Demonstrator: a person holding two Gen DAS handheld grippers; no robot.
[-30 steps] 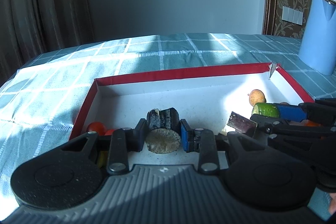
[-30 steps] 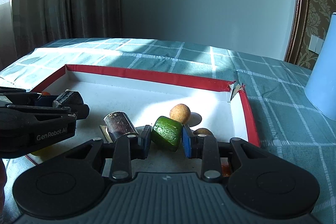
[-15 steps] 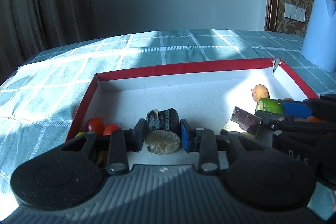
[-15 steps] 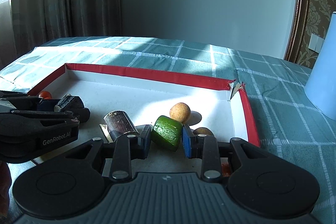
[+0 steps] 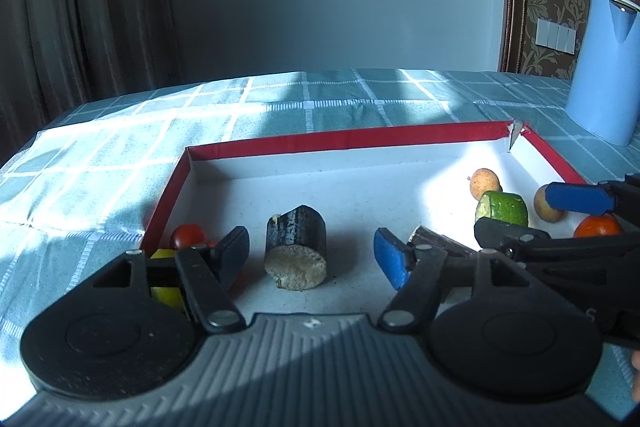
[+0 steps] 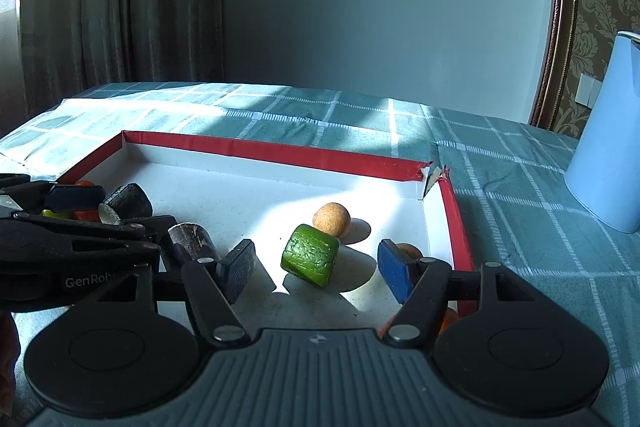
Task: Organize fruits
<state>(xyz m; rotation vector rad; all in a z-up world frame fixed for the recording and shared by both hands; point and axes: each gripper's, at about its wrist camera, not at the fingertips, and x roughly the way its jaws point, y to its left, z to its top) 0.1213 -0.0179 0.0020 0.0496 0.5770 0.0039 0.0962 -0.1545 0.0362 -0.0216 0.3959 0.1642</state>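
Sugarcane piece (image 5: 296, 247): lower centre of left view, lying in red-rimmed tray (image 5: 360, 141), between our left gripper (image 5: 310, 257), spread wide, untouched.
Cucumber chunk (image 6: 311, 255): centred between our right gripper (image 6: 316, 267), also wide.

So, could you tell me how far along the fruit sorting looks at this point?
All the fruit in view lies inside the red-rimmed tray. Nothing is in hand: the left gripper stands open around the dark sugarcane piece and the right gripper open around the green chunk, both resting on the tray floor. Whether grouping remains, I cannot tell.
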